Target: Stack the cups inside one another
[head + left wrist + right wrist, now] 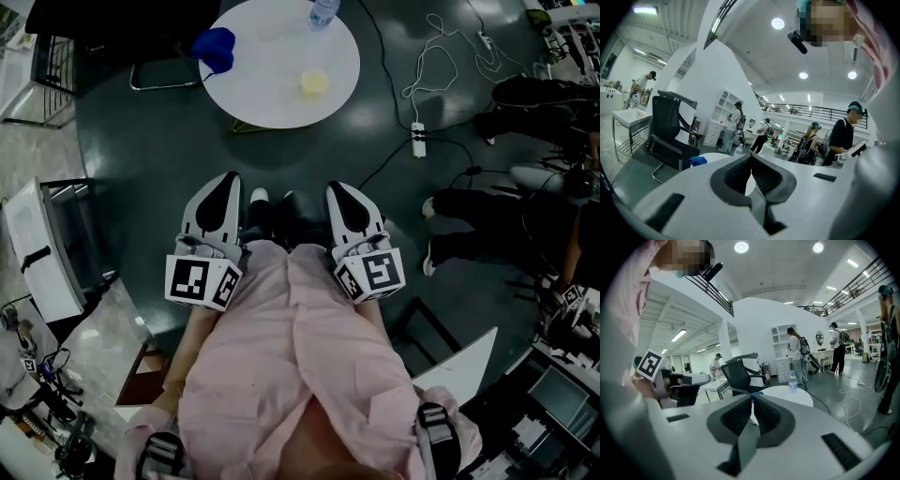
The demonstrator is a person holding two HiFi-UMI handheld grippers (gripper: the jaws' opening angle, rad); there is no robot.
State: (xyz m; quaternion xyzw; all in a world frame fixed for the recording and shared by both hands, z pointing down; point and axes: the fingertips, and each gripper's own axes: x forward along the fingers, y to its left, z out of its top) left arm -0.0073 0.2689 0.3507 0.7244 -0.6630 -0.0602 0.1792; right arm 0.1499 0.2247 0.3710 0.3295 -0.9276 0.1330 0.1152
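Observation:
A blue cup [216,47] stands at the left rim of the round white table [281,103], and a pale yellow cup [314,82] sits nearer the middle. In the left gripper view the blue cup [697,161] shows low beside the chair. My left gripper [228,180] and right gripper [336,189] are held close to my body above the dark floor, well short of the table. Both point toward it. The left gripper [751,157] has its jaws together with nothing between them. The right gripper [752,399] is shut and empty as well.
A water bottle [323,11] stands at the table's far edge; the same bottle [792,380] shows in the right gripper view. A black office chair [670,136] stands left of the table. Cables and a power strip [418,139] lie on the floor at right. People [843,136] stand around.

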